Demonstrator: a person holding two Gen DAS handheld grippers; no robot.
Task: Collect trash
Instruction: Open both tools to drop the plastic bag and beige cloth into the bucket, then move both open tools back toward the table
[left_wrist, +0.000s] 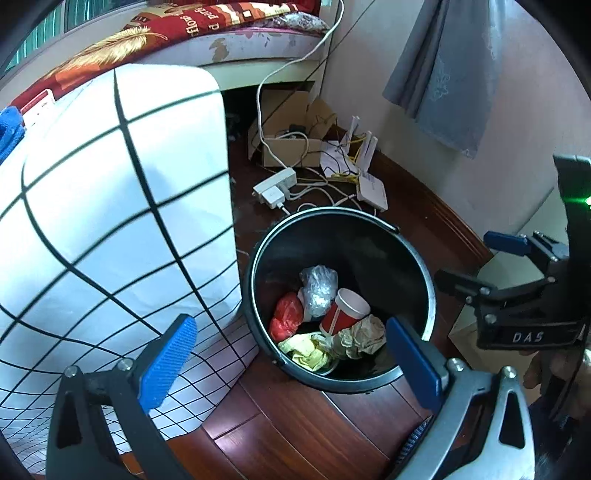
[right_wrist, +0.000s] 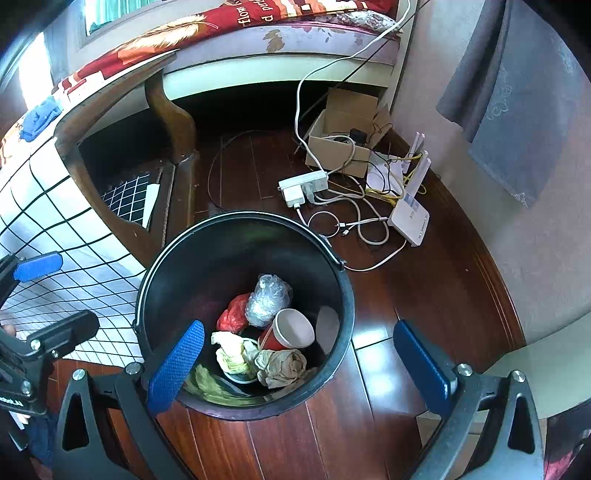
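Left wrist view: left side is filled by a white black-grid cloth (left_wrist: 110, 206) hanging off the counter, blocks everything behind it; right wrist view sees past it to the dark wooden leg (right_wrist: 173, 110) and the floor under the bed (right_wrist: 258, 33). My left gripper (left_wrist: 291, 365) is open, nothing between the blue pads (left_wrist: 168, 363), angled down at the near rim of the black bin (left_wrist: 430, 295). My right gripper (right_wrist: 299, 365) also open and empty, tilted down over the bin (right_wrist: 155, 269), left pad overlapping the near rim in frame. Each view catches the other gripper at its edge: right one at far right of the left view, left one at far left of the right view, both beside the bin, not touching it as far as I can tell. Bin stands upright on the wood floor (right_wrist: 424, 295) beside the cloth. Inside, left to right: red plastic bag (right_wrist: 232, 314), yellow-green crumpled wrapper (right_wrist: 231, 354), clear crumpled plastic (right_wrist: 266, 299), red paper cup (right_wrist: 286, 330) on its side with mouth up toward camera, beige crumpled paper (right_wrist: 284, 365) against the near wall. Right of the bin on the floor: power strip (right_wrist: 303, 186), cardboard box (right_wrist: 347, 144), white router (right_wrist: 410, 218), loose cables. Grey curtain (right_wrist: 517, 110) far right.
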